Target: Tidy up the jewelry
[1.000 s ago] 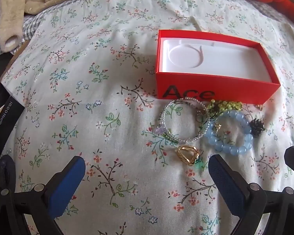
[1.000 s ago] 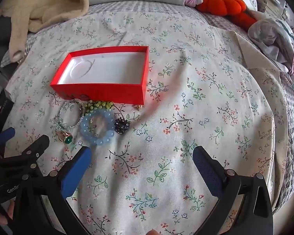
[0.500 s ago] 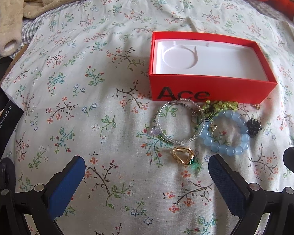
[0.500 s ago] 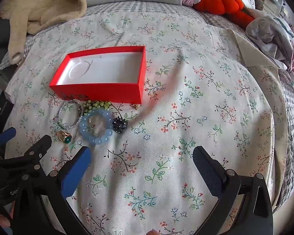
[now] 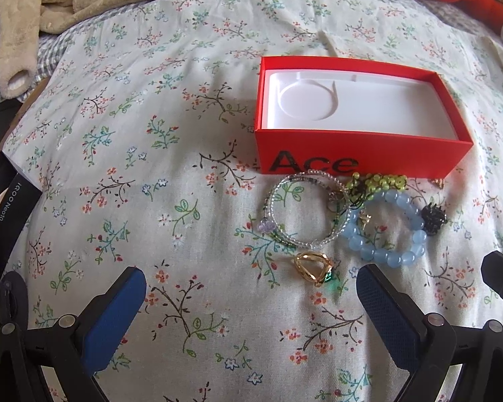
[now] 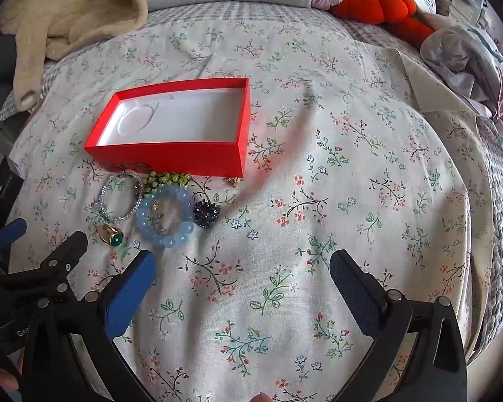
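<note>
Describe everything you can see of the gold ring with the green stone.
The gold ring is a chunky polished band with an openwork look and a dark green oval stone, shown best in the right wrist view. It lies on its side on the floral bedspread, nearest the left gripper, just in front of the clear beaded bracelet. Whether the two touch is unclear. Nothing grips it; both grippers hang open.
</note>
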### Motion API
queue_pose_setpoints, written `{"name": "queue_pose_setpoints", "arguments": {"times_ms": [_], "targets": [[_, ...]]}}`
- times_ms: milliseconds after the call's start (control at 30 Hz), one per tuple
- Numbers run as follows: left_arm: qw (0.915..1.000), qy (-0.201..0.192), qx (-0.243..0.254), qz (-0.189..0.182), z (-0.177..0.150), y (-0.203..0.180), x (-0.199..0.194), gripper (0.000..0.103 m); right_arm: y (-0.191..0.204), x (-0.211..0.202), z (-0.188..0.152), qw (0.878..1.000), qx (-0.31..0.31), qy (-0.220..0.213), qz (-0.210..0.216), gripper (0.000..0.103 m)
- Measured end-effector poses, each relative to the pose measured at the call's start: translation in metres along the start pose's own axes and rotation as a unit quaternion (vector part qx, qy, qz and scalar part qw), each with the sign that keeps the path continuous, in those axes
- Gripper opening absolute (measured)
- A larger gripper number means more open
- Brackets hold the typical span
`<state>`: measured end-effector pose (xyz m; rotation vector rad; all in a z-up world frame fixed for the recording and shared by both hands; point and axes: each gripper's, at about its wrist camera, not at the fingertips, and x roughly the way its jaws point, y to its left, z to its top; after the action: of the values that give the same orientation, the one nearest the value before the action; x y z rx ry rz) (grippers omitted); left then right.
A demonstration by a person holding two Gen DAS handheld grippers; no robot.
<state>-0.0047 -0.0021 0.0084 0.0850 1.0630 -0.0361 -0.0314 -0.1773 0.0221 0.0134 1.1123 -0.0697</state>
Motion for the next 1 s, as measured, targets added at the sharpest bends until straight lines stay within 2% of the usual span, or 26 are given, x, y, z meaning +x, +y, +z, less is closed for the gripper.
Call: {"name": "queue_pose_setpoints", "arguments": {"times_ms": [1000], "targets": [[1.0,-0.005,0.001,0.001,0.002,0.0003,-0.0037,0.103,-0.0002,0.0013,0.0009,1.0,0.002,0.0,-0.002,0.103]]}}
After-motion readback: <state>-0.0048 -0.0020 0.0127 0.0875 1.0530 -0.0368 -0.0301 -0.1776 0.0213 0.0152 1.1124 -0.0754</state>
